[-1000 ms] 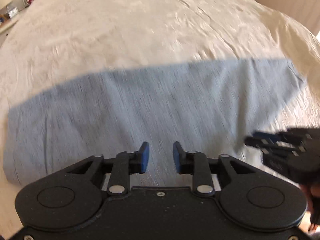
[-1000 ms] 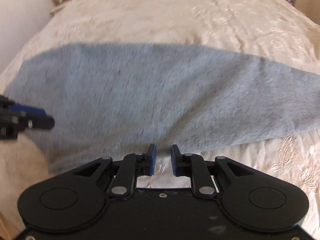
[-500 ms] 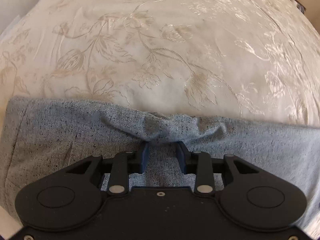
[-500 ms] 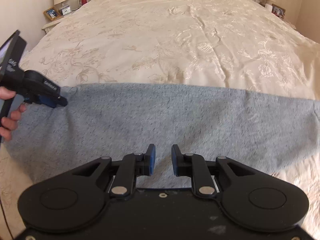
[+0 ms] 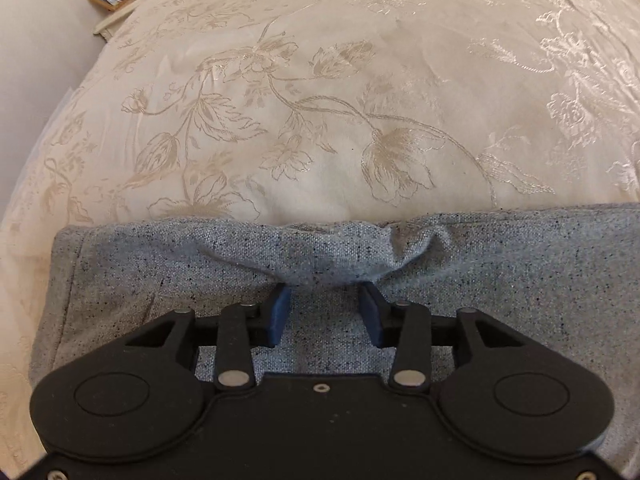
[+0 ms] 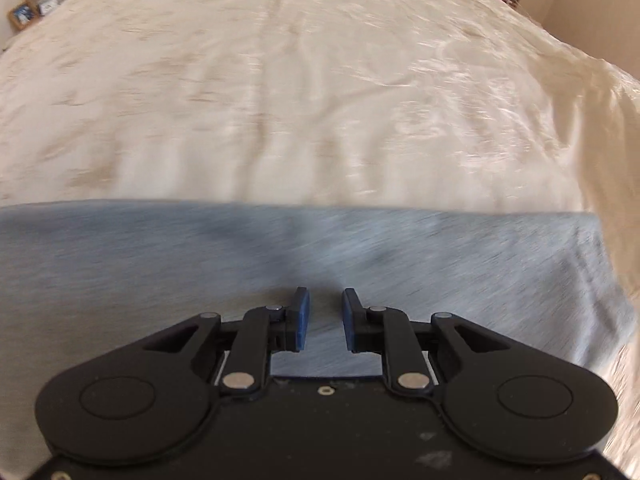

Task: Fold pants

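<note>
Grey speckled pants (image 5: 500, 280) folded flat, far edge bunched.

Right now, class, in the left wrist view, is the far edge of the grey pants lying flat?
No: the pants bunch into a raised fold above the left gripper.

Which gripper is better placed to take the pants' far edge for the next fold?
Left. The left gripper has its tips under a raised bunch at the far edge of the pants, with its jaws just widened. The right gripper is open above flat cloth, short of the edge, in a blurred view.
</note>
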The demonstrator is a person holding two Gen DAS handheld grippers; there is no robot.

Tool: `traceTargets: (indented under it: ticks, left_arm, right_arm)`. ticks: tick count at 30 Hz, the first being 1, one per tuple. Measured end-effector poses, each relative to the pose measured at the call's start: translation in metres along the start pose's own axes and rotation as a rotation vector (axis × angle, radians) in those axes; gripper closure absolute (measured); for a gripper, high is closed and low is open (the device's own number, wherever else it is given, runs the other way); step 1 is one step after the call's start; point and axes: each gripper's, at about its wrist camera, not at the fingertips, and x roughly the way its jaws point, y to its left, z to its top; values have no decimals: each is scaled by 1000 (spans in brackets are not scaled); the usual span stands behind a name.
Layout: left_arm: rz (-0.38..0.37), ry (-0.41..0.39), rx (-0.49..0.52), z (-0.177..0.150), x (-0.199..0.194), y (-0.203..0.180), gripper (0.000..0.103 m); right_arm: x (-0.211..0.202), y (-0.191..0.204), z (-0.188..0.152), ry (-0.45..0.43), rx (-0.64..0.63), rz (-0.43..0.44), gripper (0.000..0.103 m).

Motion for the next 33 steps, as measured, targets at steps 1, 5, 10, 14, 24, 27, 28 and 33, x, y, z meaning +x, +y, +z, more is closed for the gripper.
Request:
traceTargets:
  ticks: [1, 5, 10, 14, 24, 27, 28, 33]
  left_arm:
    - [33, -1, 8, -1, -1, -2, 46]
    - [132, 1, 32, -2, -3, -14, 37]
    - [224, 34, 67, 5, -15, -29, 38]
    - [206, 5, 38, 3, -51, -49, 42]
    - [-291, -96, -9, -28, -135, -184, 42]
    - [-405, -69, 12, -32, -136, -231, 42]
    - [-431, -55, 31, -33, -135, -246, 42]
    - [-319, 58, 154, -38, -111, -311, 41]
  right_arm:
    - [7, -17, 5, -3, -7, -24, 86]
    - [32, -93, 20, 29, 6, -135, 86]
    - [42, -190, 17, 67, 79, -187, 87]
    - [7, -241, 4, -1, 160, -153, 84]
    - [-62, -275, -79, -40, 503, 172, 76]
    - [-60, -270, -91, -12, 574, 219, 75]
    - [-57, -270, -92, 0, 598, 231, 75]
    - [-39, -281, -84, 18, 689, 235, 70]
